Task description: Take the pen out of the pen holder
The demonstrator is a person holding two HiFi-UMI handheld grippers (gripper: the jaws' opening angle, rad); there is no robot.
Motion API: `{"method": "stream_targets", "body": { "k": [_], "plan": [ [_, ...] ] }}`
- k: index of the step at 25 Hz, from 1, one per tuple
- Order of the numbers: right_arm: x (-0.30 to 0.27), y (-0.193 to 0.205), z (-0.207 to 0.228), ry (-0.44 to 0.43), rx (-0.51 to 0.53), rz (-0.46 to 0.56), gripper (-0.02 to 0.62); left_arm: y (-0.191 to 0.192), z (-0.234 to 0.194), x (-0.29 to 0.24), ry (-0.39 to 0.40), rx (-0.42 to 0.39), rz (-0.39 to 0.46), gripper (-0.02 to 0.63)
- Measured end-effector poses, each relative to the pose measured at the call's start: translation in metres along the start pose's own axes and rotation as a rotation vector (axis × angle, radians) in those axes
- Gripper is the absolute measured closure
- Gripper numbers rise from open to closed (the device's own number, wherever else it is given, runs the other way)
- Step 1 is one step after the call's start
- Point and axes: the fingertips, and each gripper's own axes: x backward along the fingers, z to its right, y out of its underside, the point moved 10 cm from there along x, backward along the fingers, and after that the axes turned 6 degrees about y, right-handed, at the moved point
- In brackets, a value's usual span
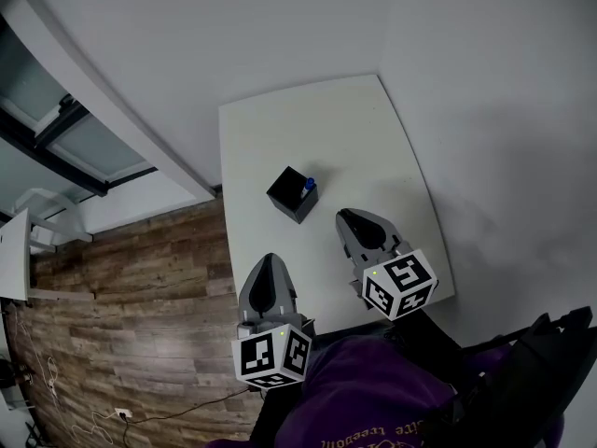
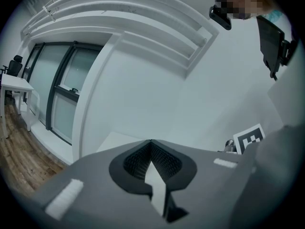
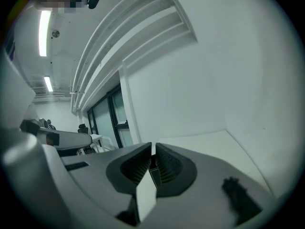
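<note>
The pen (image 1: 309, 185) stands in the black holder (image 1: 292, 194) mid-table (image 1: 317, 124), its blue cap poking out. The holder sits ahead of both tongs, nearer the right gripper (image 1: 347, 216) than the left gripper (image 1: 269, 260), touching neither. Both pairs of jaws are pressed together on nothing.

Left tongs (image 1: 269, 259) and right tongs (image 1: 346, 216) hover closed, empty.

A black square pen holder (image 1: 292, 194) sits mid-frame on the white desk (image 1: 317, 129), with a blue-capped pen (image 1: 309, 185) in its right corner. Below it, apart, are the left gripper (image 1: 269, 259) and right gripper (image 1: 348, 217). Wooden floor (image 1: 140, 269) fills lower left.
</note>
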Motion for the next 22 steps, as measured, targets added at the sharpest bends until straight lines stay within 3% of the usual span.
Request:
{"method": "stream_targets", "body": {
  "k": [9, 14, 22],
  "plan": [
    [-0.026, 0.0, 0.007, 0.035, -0.004, -0.02, 0.58, -0.009, -0.013, -0.03, 0.04, -0.025, -0.032, 0.599],
    [-0.053, 0.008, 0.01, 0.043, -0.003, -0.035, 0.535, -0.009, -0.03, -0.046, 0.058, -0.033, -0.049, 0.598],
    [-0.086, 0.015, 0.008, 0.054, 0.023, -0.087, 0.526, -0.009, -0.046, -0.058, 0.071, -0.02, -0.067, 0.599]
  ]
}}
